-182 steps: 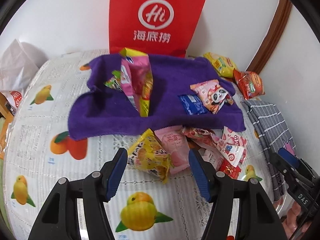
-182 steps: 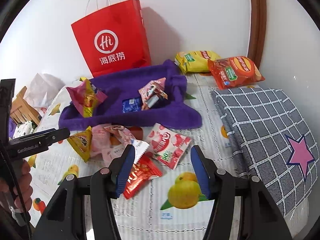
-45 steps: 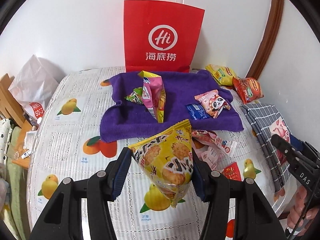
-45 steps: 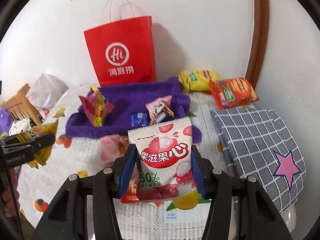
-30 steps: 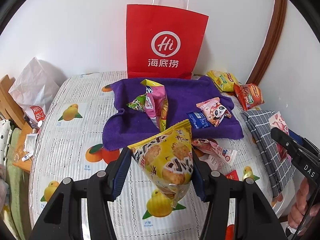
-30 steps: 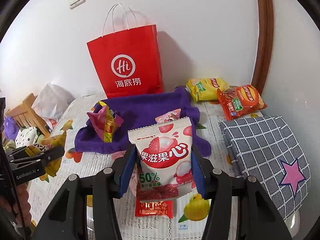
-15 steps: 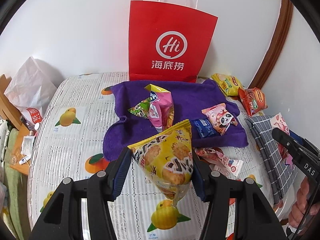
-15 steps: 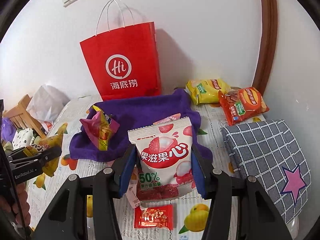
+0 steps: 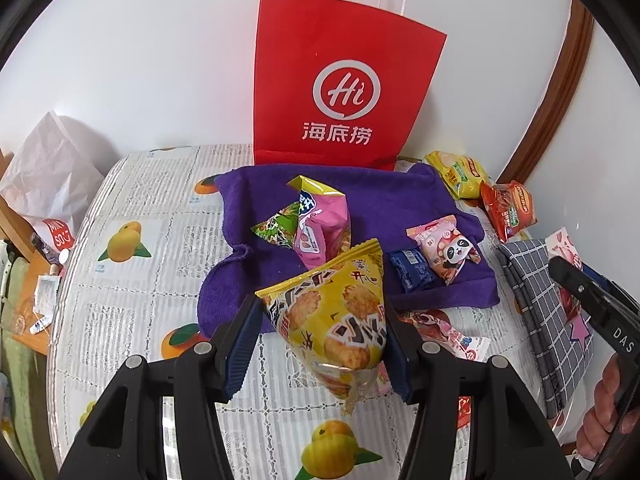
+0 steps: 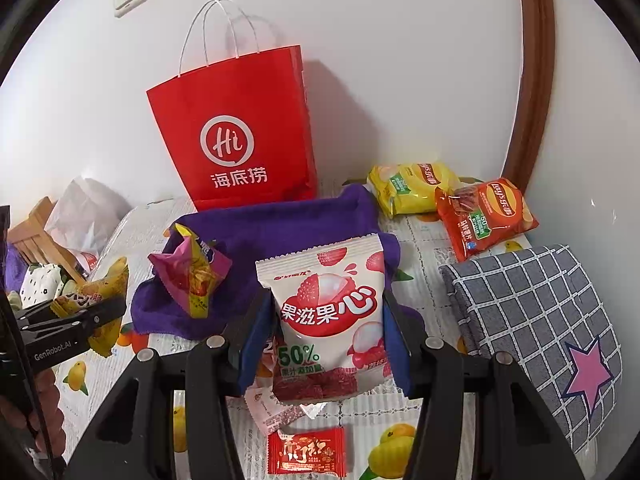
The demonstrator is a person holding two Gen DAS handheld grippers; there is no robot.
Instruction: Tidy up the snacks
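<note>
My left gripper (image 9: 318,348) is shut on a yellow cracker packet (image 9: 332,316) and holds it up above the table. My right gripper (image 10: 326,340) is shut on a white lychee gummy bag (image 10: 328,316), also held up. A purple towel (image 9: 380,200) lies ahead with a pink snack bag (image 9: 320,224), a blue packet (image 9: 412,276) and a panda packet (image 9: 444,248) on it. A red paper bag (image 9: 344,92) stands behind the towel against the wall. It also shows in the right wrist view (image 10: 236,136).
Yellow (image 10: 412,188) and orange (image 10: 486,216) chip bags lie at the back right. A grey checked cloth (image 10: 532,312) lies on the right. A red sachet (image 10: 306,454) and loose packets (image 9: 444,330) lie on the fruit-print tablecloth (image 9: 132,272). A white plastic bag (image 9: 48,176) sits at left.
Both grippers, each keeping its packet, have moved a little nearer the red bag, which looms larger. The loose packets on the table have slid lower in view.
</note>
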